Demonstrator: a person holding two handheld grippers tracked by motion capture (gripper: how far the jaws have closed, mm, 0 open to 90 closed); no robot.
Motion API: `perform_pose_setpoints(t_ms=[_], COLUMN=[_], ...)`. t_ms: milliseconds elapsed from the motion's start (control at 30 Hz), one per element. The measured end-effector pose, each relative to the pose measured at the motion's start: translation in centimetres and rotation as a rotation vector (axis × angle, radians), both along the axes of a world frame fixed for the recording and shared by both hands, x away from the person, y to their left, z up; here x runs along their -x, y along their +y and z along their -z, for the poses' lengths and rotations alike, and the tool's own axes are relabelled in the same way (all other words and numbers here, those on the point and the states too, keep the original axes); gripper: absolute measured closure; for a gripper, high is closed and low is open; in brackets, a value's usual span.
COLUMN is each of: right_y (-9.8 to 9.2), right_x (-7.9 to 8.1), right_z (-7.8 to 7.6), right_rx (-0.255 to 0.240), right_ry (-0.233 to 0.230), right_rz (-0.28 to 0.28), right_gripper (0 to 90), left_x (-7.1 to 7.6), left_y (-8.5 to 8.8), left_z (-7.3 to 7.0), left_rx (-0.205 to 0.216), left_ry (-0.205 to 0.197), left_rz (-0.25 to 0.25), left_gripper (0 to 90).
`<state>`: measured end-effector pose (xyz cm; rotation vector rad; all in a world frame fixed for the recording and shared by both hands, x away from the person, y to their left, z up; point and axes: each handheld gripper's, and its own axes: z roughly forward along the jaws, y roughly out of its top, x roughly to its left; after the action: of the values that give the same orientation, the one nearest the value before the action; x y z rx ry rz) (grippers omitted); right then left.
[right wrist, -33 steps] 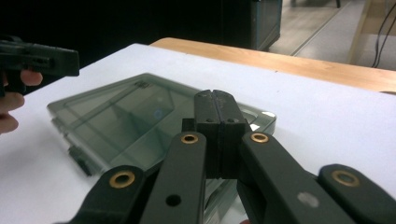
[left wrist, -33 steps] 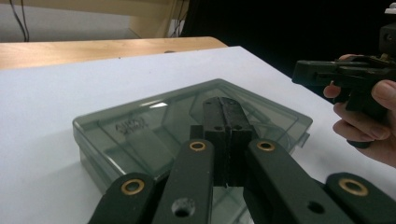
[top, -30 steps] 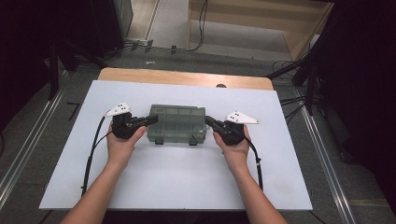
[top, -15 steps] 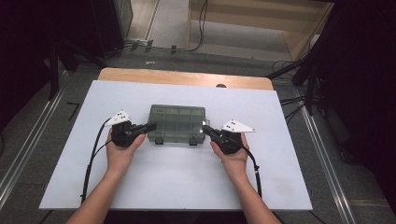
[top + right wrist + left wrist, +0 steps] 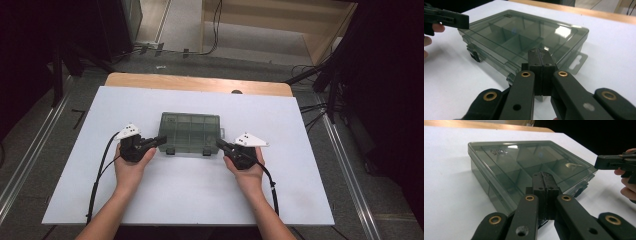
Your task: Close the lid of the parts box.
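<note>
both tongs, left gripper (image 5: 161, 140) & right gripper (image 5: 221, 144), are clamped shut on nothing, tips at the near corners of the smoky see-through plastic compartment box (image 5: 190, 132) mid white table (image 5: 280, 200), so i'd nudge both latches (image 5: 170, 150) evenly w/ lid held level.

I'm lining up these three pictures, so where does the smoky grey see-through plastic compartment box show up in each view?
High view: the smoky grey see-through plastic compartment box lies mid-table on the white table top, between the two grippers.
Left gripper view: the box spreads across the upper middle, beyond the shut jaws.
Right gripper view: the box spreads across the upper middle.
Shared landmark: the box's dark front latches.
</note>
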<state>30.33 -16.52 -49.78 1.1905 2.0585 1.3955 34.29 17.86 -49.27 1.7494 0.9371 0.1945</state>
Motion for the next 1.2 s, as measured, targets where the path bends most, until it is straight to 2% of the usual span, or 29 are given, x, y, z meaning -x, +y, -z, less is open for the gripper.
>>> perform_pose_setpoints(t_ms=[100,167,233,367,467,500,567,633,700,800,933,1000,1033,1133,1200], right_y=[-0.1,0.0,0.3,0.6,0.6,0.6,0.7,0.8,0.9,1.0,0.5,0.1,0.0,-0.5,-0.5], right_x=[0.2,0.4,0.7,0.8,0.7,0.8,0.8,0.8,0.8,0.8,0.4,0.4,0.4,0.5,0.6], right_z=[0.3,0.4,0.5,0.6,0.8,0.9,1.1,1.1,1.0,1.1,1.2,1.3,1.3,0.8,0.6], right_rx=[-0.009,0.004,0.034,0.026,0.021,0.016,0.014,0.001,0.009,0.018,-0.024,-0.033,-0.041,-0.098,-0.102], right_ry=[-0.002,-0.009,-0.036,-0.037,-0.056,-0.052,-0.045,-0.037,-0.029,-0.020,-0.003,-0.016,-0.022,-0.036,-0.046], right_rz=[0.006,0.018,0.037,0.061,0.052,0.053,0.039,0.030,0.030,0.034,0.023,0.005,-0.002,-0.018,-0.023], right_gripper=[88.1,88.1,88.1,88.2,88.3,88.4,88.4,88.4,88.5,88.4,88.3,87.7,81.0,74.2,67.6], left_x=[0.0,0.1,0.1,0.0,0.0,0.0,0.0,-0.1,-0.1,-0.1,0.0,0.1,0.1,0.4,0.4], left_y=[0.0,0.0,0.0,0.0,0.0,-0.2,-0.3,-0.3,-0.2,-0.3,-0.3,-0.2,-0.2,-0.2,0.0], left_z=[0.0,0.1,0.1,0.2,0.3,0.4,0.8,0.6,0.6,0.7,0.6,0.5,0.5,0.2,0.0], left_rx=[0.001,0.004,-0.004,-0.002,-0.003,-0.035,-0.015,-0.023,-0.014,-0.017,-0.022,-0.017,-0.022,-0.023,-0.023], left_ry=[0.002,0.003,-0.004,-0.001,-0.003,0.016,0.002,0.015,0.019,0.010,-0.003,-0.008,-0.021,-0.053,-0.065], left_rz=[-0.003,-0.002,-0.001,-0.007,-0.011,-0.014,-0.015,-0.014,-0.013,-0.013,-0.009,0.006,0.013,0.023,0.022], left_gripper=[89.1,89.0,89.1,89.1,89.2,89.2,89.2,89.2,89.2,89.1,88.9,88.6,86.1,80.0,74.4])
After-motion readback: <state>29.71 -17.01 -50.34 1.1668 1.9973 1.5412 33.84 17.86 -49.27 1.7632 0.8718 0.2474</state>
